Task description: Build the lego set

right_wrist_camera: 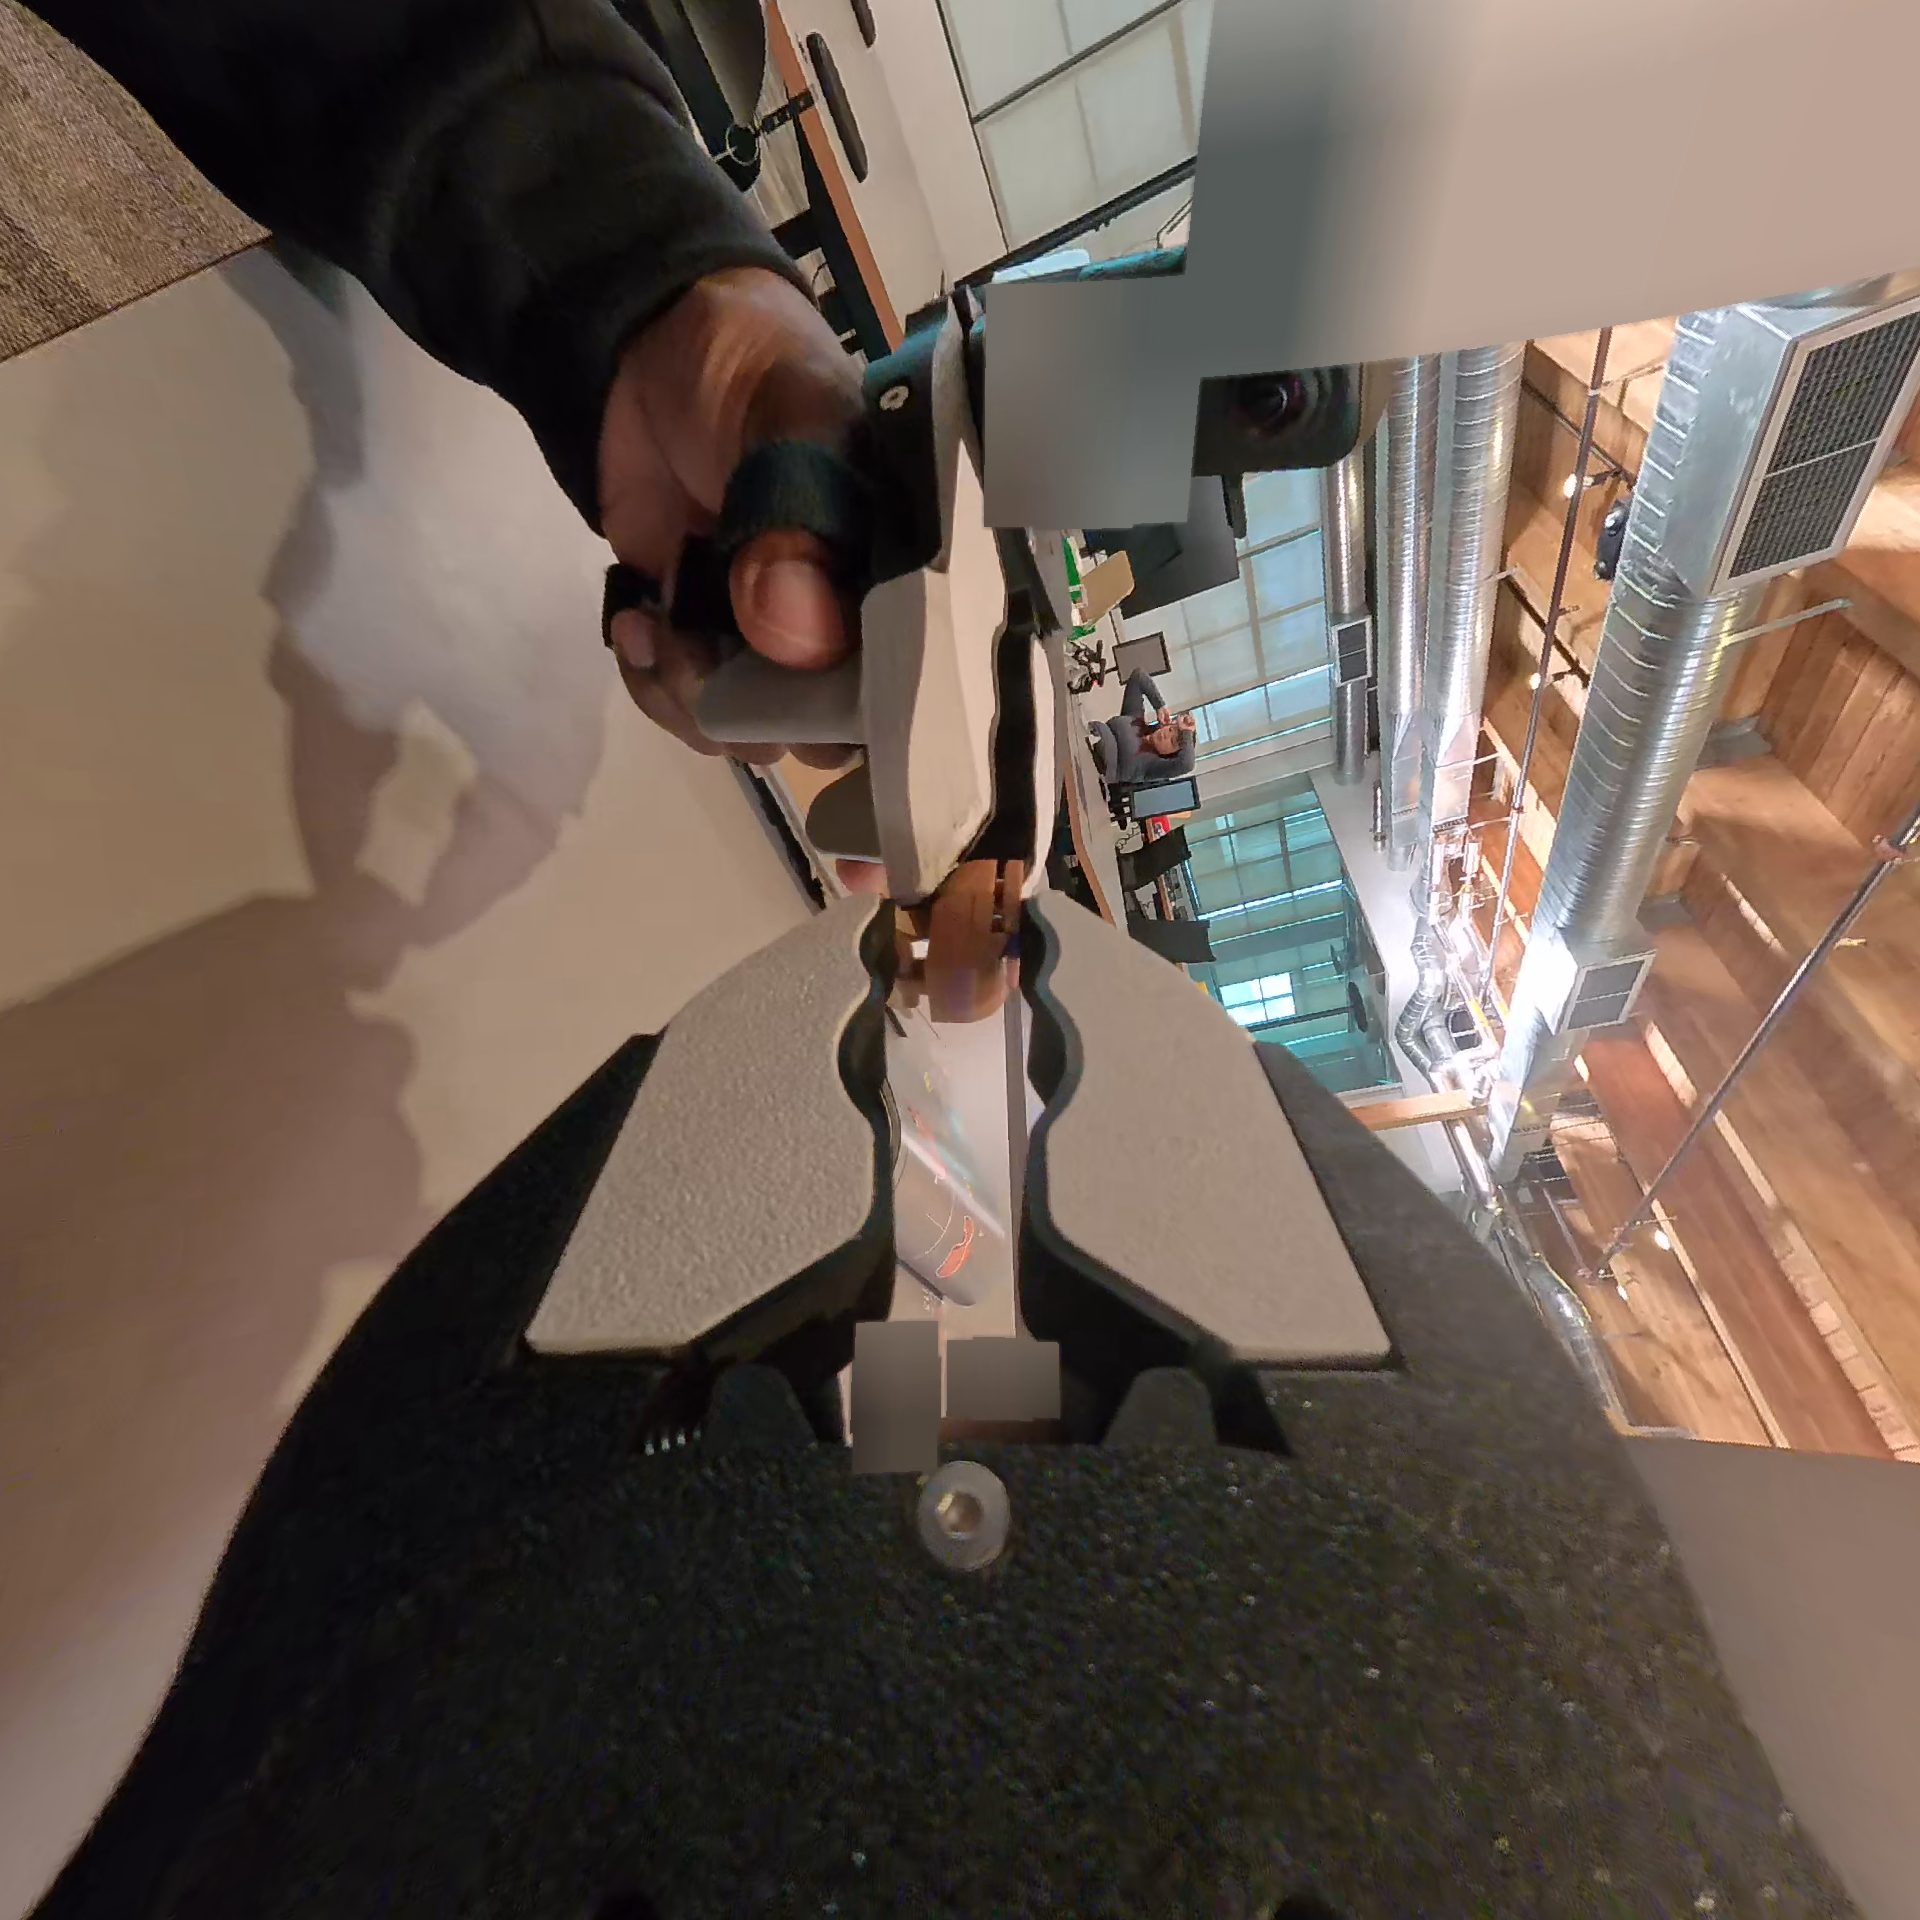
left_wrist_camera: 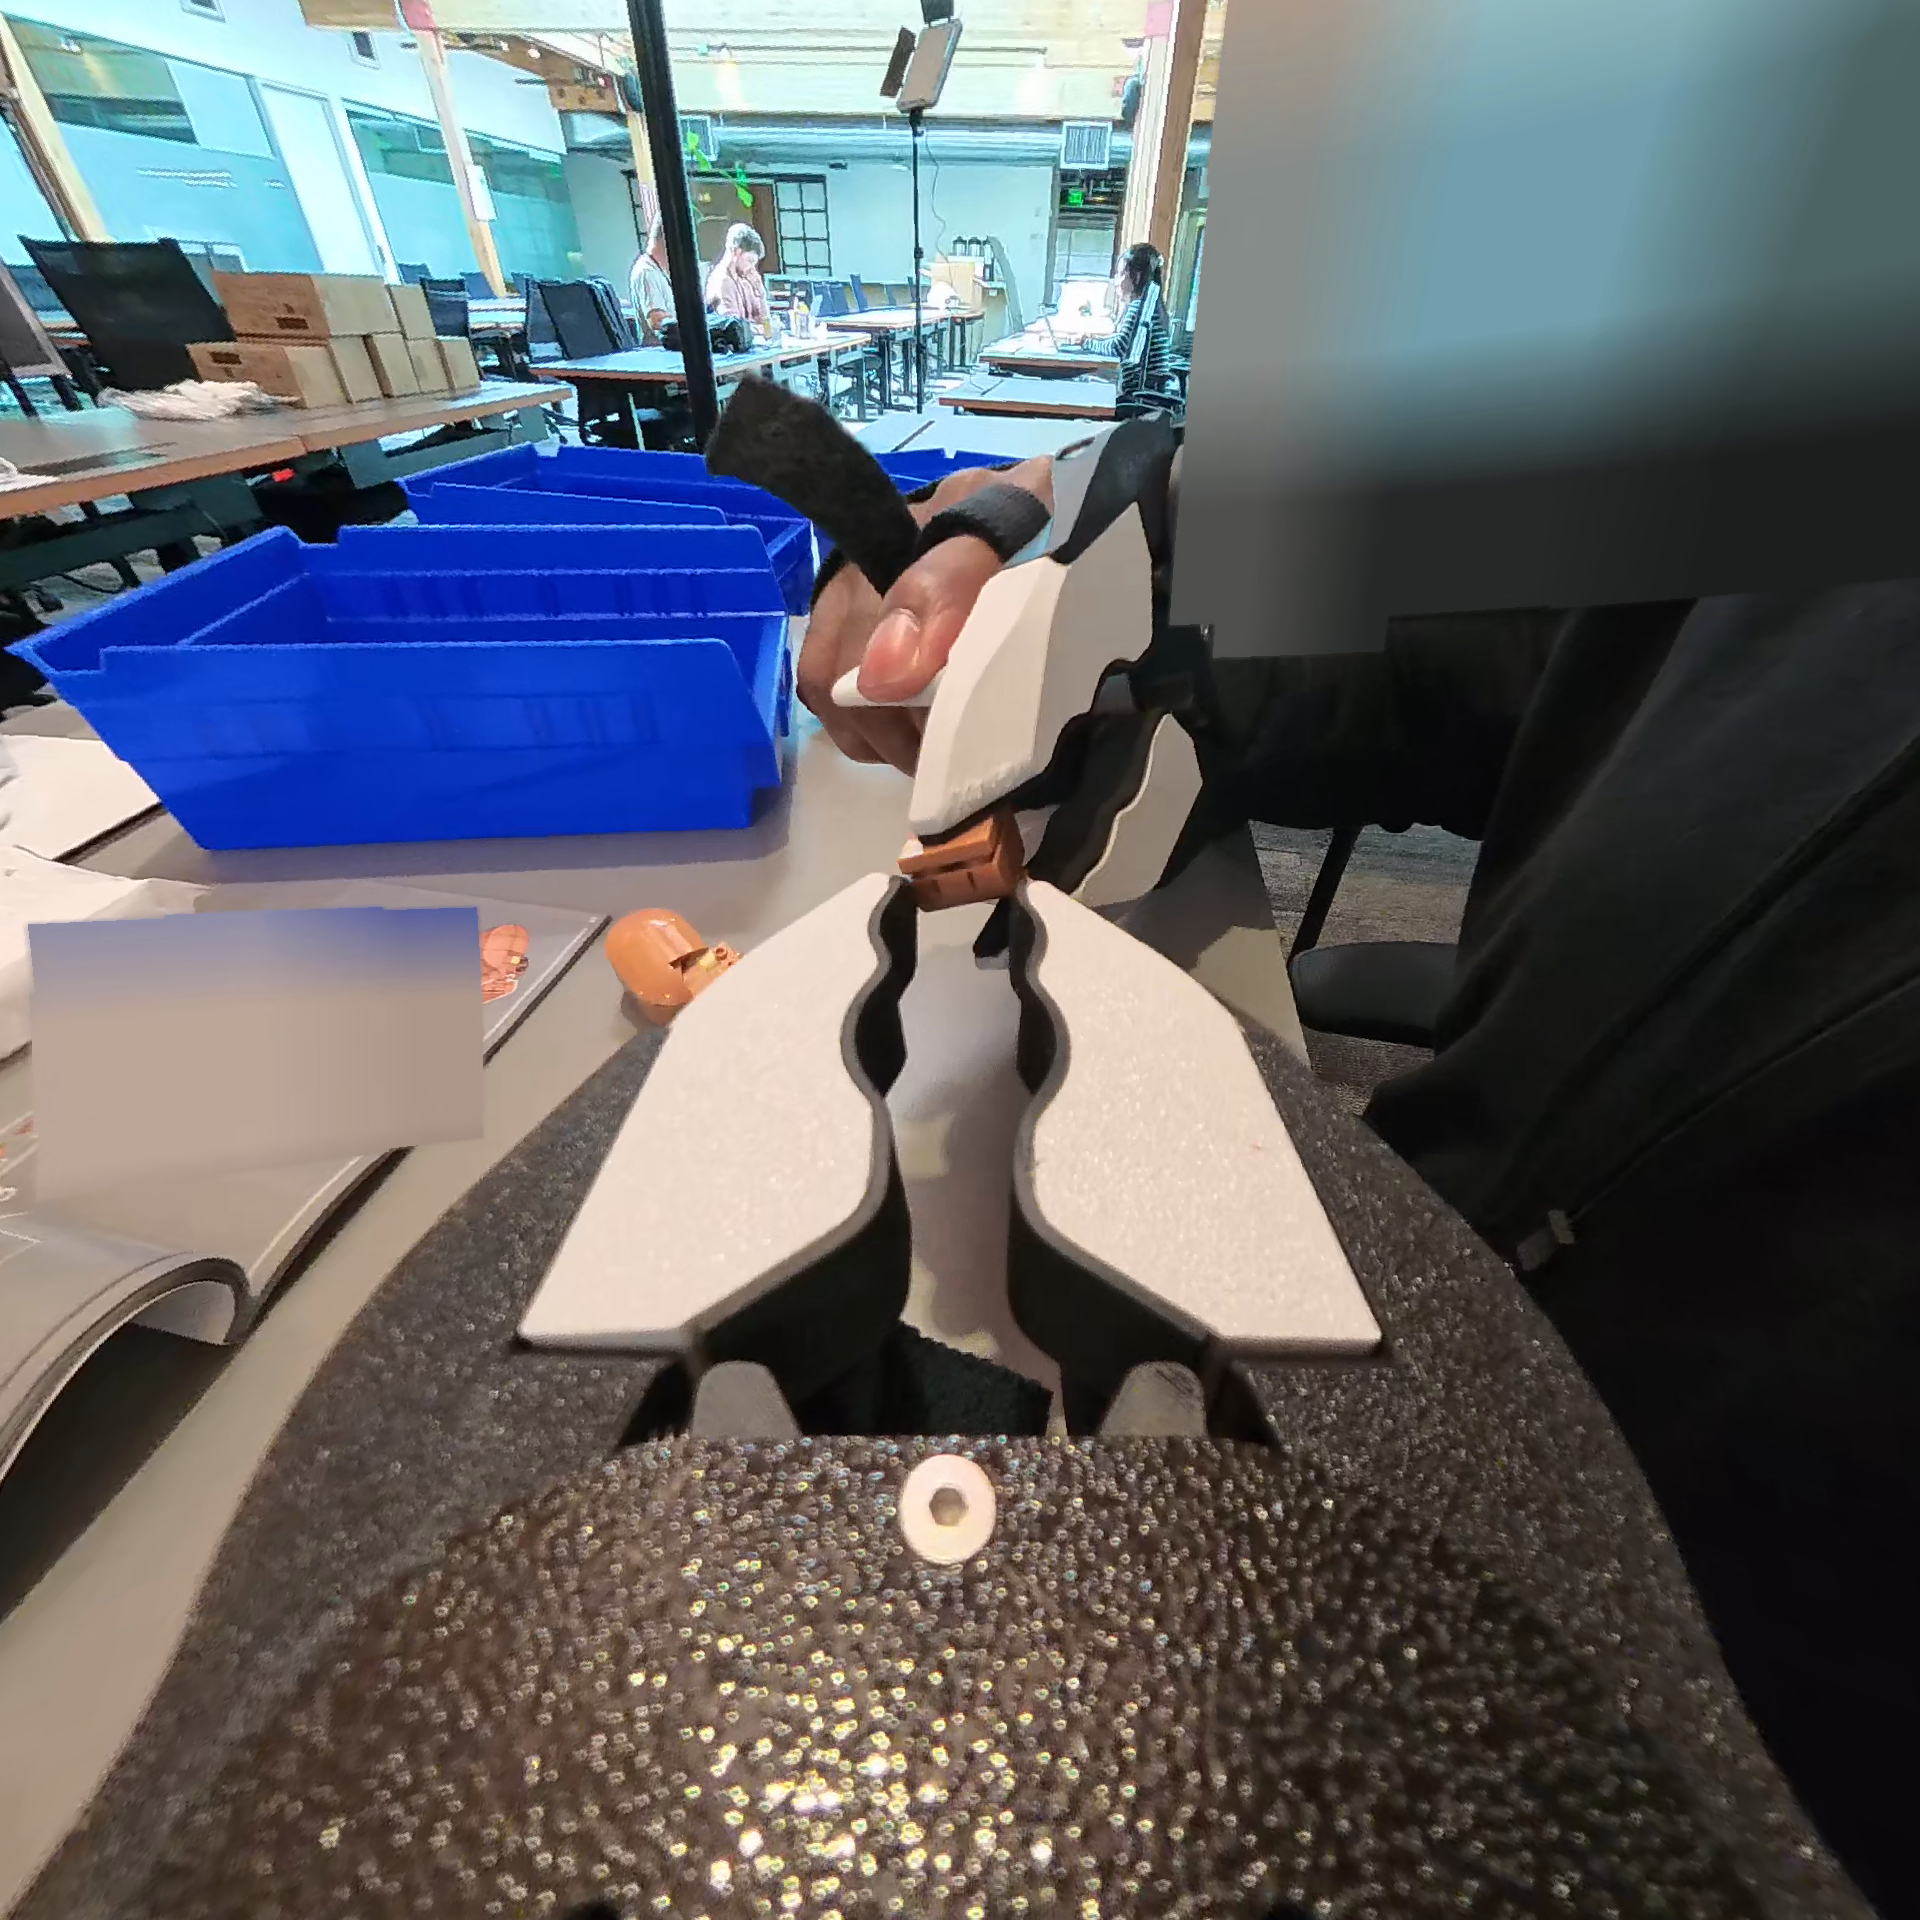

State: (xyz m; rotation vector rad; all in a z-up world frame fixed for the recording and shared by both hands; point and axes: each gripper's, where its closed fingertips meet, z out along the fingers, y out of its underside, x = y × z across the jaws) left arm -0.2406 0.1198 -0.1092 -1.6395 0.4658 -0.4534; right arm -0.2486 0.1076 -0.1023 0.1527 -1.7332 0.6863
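A small brown lego assembly (left_wrist_camera: pixel 961 868) is held in the air between both grippers, tip to tip. In the left wrist view my left gripper (left_wrist_camera: pixel 958 891) closes on its lower end. The right gripper (left_wrist_camera: pixel 982 844), held in a hand, comes down from above and pinches its upper end. In the right wrist view my right gripper (right_wrist_camera: pixel 956 920) is shut on a rounded brown part (right_wrist_camera: pixel 961 966). The left gripper (right_wrist_camera: pixel 971 878) clamps the far end there. A second tan rounded lego piece (left_wrist_camera: pixel 665 961) lies on the grey table (left_wrist_camera: pixel 790 862).
An open instruction booklet (left_wrist_camera: pixel 540 966) lies on the table to the left. Several blue plastic bins (left_wrist_camera: pixel 436 717) stand behind it. A person's dark sleeve and body (left_wrist_camera: pixel 1662 987) fill the right side. Desks, chairs and people are far behind. My left and right fingertips are right by each other.
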